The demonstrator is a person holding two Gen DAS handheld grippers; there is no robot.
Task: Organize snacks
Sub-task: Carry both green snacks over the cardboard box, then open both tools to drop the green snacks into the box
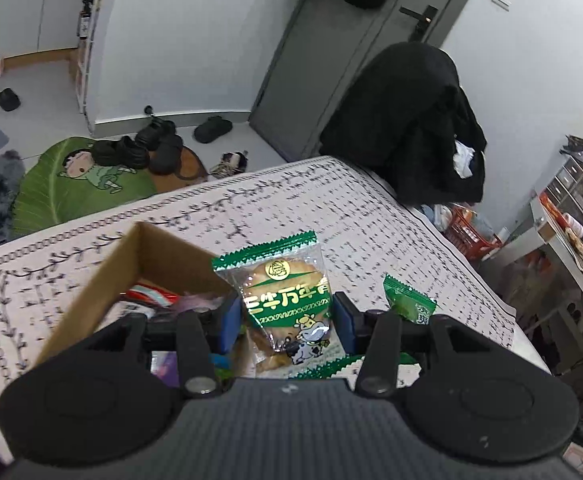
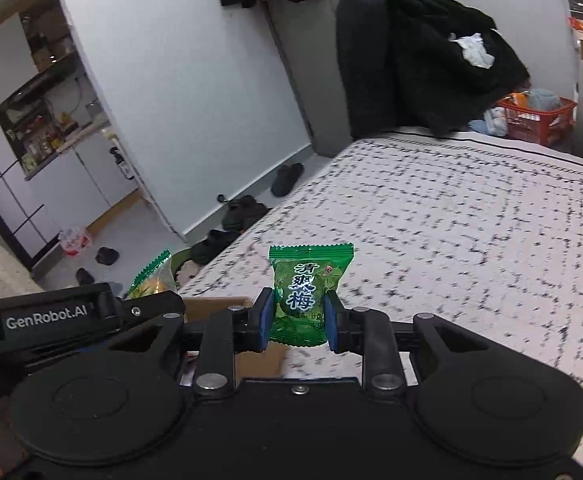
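My left gripper (image 1: 287,318) is shut on a clear and green biscuit packet (image 1: 287,300) with a cow on it, held above the patterned tabletop. A brown cardboard box (image 1: 131,264) with several snack packets inside sits just left of it. My right gripper (image 2: 297,320) is shut on a small green plum candy packet (image 2: 305,292), which also shows in the left wrist view (image 1: 409,300). The box edge (image 2: 215,306) and the biscuit packet (image 2: 153,278) show at the left of the right wrist view.
A white cloth with black marks (image 1: 331,208) covers the table. A chair draped with a black coat (image 1: 407,120) stands behind the table. A red basket (image 2: 539,118) sits on the floor. Shoes (image 1: 159,146) and a green mat (image 1: 75,184) lie beyond the far edge.
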